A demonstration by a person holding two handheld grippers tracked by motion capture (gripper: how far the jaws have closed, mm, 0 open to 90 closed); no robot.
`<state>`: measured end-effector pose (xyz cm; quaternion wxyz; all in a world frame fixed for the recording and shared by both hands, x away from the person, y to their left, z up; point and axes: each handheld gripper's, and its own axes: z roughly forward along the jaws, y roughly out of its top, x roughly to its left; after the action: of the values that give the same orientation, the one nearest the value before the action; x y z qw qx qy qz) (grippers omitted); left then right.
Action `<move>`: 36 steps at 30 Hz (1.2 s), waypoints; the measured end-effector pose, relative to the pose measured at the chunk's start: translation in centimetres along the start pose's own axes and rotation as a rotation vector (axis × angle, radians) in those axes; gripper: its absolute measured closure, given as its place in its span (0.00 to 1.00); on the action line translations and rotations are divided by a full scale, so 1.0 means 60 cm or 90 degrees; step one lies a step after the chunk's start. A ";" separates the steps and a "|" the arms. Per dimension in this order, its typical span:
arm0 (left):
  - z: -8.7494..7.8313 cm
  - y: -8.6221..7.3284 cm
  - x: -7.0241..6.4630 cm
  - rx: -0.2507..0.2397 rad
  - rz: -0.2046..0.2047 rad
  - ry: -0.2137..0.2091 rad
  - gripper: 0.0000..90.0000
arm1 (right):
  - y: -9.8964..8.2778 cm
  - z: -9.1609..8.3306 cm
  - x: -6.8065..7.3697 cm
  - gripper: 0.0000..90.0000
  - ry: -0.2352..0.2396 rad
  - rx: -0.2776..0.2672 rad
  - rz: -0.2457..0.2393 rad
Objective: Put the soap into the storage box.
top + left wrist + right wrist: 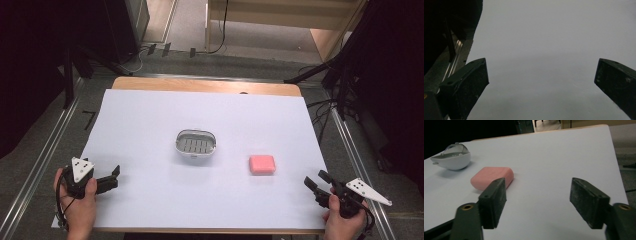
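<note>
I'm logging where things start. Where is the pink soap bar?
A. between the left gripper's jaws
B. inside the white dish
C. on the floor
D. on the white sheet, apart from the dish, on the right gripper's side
D: the pink soap bar lies flat on the white sheet, apart from the white dish, nearer the right gripper.

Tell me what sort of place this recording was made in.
Probably a recording studio or lab: dark curtains flank a white-covered table, cables trail across the floor, and metal rails run alongside.

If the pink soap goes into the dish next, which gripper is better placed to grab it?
Probably the right. The right gripper is open at the table's near right edge, close to the pink soap. The left gripper, also open, sits at the far left, beyond the soap dish.
</note>
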<state>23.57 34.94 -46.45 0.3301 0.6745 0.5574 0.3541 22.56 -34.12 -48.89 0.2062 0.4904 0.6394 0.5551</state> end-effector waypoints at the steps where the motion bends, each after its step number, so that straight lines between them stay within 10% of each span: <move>1: 0.000 0.000 0.000 0.000 0.000 0.000 0.00 | 0.000 0.000 0.000 0.37 0.000 0.000 0.000; 9: -0.001 0.000 -0.001 -0.002 0.004 0.000 0.00 | 0.009 0.016 0.013 0.43 0.041 0.069 -0.061; 24: 0.001 0.000 -0.002 0.002 0.008 0.000 0.00 | 0.071 0.100 0.068 0.31 0.136 0.299 -0.271; 36: 0.001 0.000 -0.002 0.001 0.009 0.000 0.00 | 0.121 0.152 0.095 0.29 0.178 0.360 -0.359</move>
<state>23.60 34.79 -46.49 0.3270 0.6791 0.5526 0.3558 30.38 -25.33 -43.41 0.1184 0.2536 0.8975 0.3408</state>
